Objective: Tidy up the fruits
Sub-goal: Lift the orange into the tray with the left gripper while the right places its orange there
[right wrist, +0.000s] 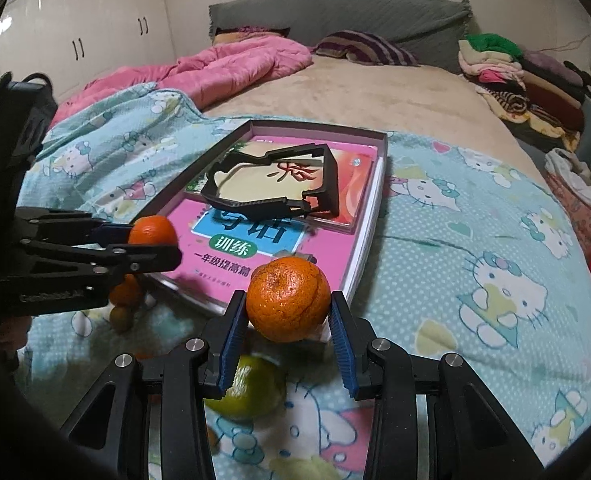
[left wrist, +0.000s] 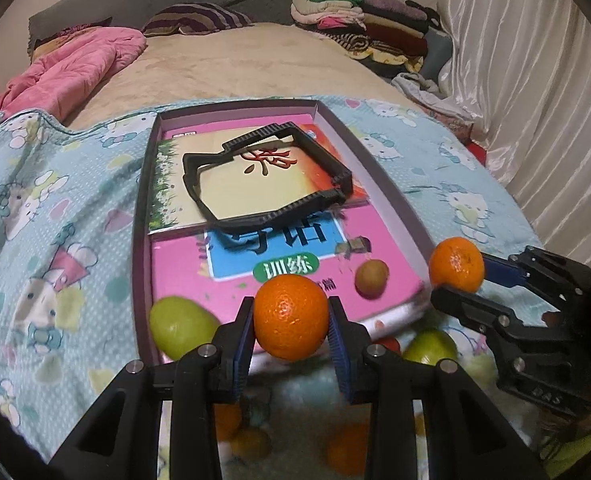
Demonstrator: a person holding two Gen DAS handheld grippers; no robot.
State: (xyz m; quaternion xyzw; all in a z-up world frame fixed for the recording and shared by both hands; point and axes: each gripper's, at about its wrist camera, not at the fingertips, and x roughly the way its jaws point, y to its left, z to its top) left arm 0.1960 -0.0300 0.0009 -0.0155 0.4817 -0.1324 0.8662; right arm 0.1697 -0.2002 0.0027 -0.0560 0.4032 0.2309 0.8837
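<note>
While my left gripper (left wrist: 291, 320) has its fingers clamped on a smooth mandarin (left wrist: 290, 316) at the near edge of the pink workbook (left wrist: 183, 268), my right gripper (right wrist: 289, 316) pinches a dimpled mandarin (right wrist: 288, 299) off that workbook's near right corner. On the workbook sits a small brownish fruit (left wrist: 371, 279), with a green fruit (left wrist: 181, 327) at its near left corner. A black plastic frame (left wrist: 269, 178) lies toward the workbook's far end.

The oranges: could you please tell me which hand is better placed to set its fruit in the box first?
Left, probably. Its orange hangs just over the box's near end, while the right orange sits outside the side wall. Both tongs are shut on fruit.
</note>
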